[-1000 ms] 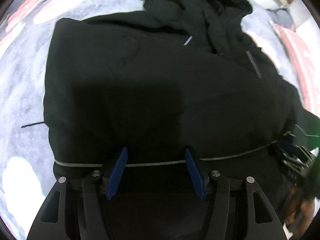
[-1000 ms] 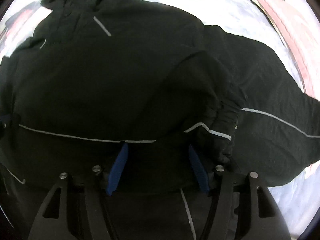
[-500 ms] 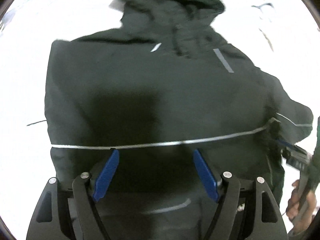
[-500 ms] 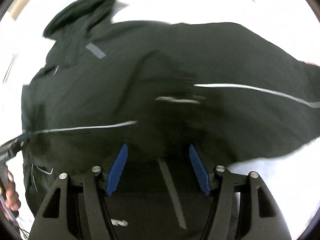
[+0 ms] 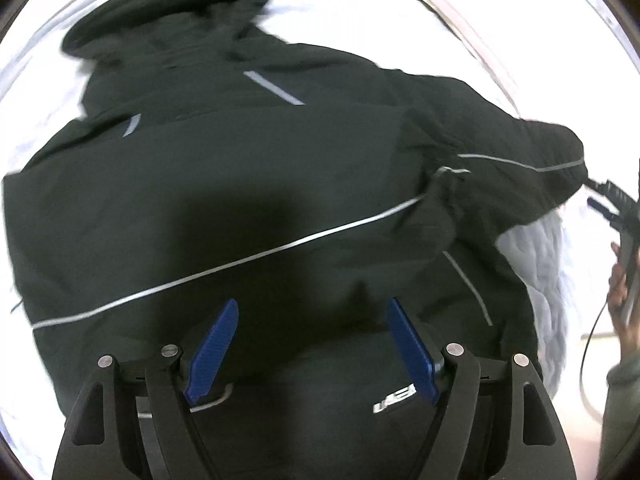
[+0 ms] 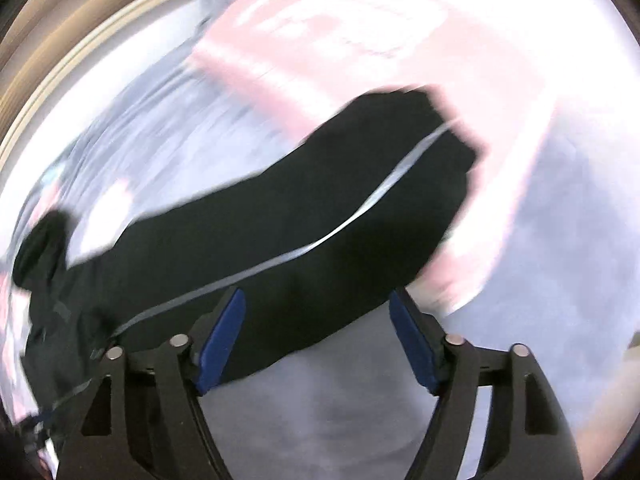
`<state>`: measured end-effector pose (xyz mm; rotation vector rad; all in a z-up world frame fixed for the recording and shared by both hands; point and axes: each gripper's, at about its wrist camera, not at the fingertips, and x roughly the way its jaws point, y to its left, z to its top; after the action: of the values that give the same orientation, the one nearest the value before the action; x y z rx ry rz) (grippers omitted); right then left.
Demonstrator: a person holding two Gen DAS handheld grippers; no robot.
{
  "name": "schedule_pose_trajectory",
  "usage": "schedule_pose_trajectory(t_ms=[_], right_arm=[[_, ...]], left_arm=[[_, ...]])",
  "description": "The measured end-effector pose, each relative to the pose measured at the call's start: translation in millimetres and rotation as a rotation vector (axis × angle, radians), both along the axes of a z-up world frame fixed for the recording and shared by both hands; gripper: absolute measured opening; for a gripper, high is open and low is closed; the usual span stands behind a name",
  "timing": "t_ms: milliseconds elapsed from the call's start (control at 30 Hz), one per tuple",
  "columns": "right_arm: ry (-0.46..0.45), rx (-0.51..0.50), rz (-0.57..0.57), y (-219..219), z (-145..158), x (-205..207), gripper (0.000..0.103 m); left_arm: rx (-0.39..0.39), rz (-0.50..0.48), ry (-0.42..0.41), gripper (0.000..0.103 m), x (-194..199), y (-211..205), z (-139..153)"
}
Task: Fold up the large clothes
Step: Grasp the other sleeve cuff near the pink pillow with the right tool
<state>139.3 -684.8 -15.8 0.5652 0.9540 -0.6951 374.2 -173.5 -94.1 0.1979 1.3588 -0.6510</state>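
A large black hooded jacket (image 5: pixel 248 184) with thin grey reflective stripes lies spread on a quilt, hood at the upper left. My left gripper (image 5: pixel 313 304) hovers over the jacket's lower body, jaws wide apart, no cloth between the blue pads. At the right edge of that view a hand (image 5: pixel 618 280) holds my right gripper (image 5: pixel 596 194) by the end of the outstretched sleeve. In the blurred right wrist view, that black sleeve (image 6: pixel 320 200) runs up to the right. My right gripper (image 6: pixel 317 294) stands above its lower edge, its jaws opening and pinching nothing.
The jacket rests on a grey and pink quilted cover (image 6: pixel 360 40) that spreads around it on all sides. A wooden edge (image 6: pixel 60 60) curves along the upper left of the right wrist view. A cable (image 5: pixel 588 360) hangs by the hand.
Both grippers rose off the jacket and their jaws widened. The right one swung fast from the jacket's body out to the sleeve. The left one drew back, so more of the jacket shows.
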Motion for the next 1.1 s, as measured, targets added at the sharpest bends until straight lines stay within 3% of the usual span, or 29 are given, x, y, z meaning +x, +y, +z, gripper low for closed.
schedule_pose_trajectory(t_ms=[200,433,533,667,733,833,967,1100], right_arm=[[-0.113,0.043,-0.118,-81,5,-30,0.083],[-0.112,0.150,-0.172,-115,-41,-6,0.083],[-0.076,0.125,-0.167,-105,-50,11,0.052],[-0.110,0.042,-0.034,-68,-18,27,0.025],[-0.148,-0.001,0.013,-54,4,26,0.025],[-0.129,-0.065,-0.019,-57,16,25,0.024],[-0.025,-0.020,-0.138,-91,-15,26,0.022],[0.031,0.059,-0.162,-103,-45,30,0.021]], left_arm=[[0.045,-0.096,-0.001,0.078,-5,-36,-8],[0.053,-0.114,-0.012,0.078,-1,-41,-8],[0.072,-0.110,-0.010,0.078,0,-36,-13],[0.078,-0.088,0.001,0.078,3,-28,-20],[0.085,-0.067,0.008,0.078,7,-22,-26],[0.086,-0.017,0.026,0.078,13,-14,-38],[0.063,0.037,0.062,0.078,19,-5,-48],[0.076,0.037,0.037,0.078,19,-4,-45]])
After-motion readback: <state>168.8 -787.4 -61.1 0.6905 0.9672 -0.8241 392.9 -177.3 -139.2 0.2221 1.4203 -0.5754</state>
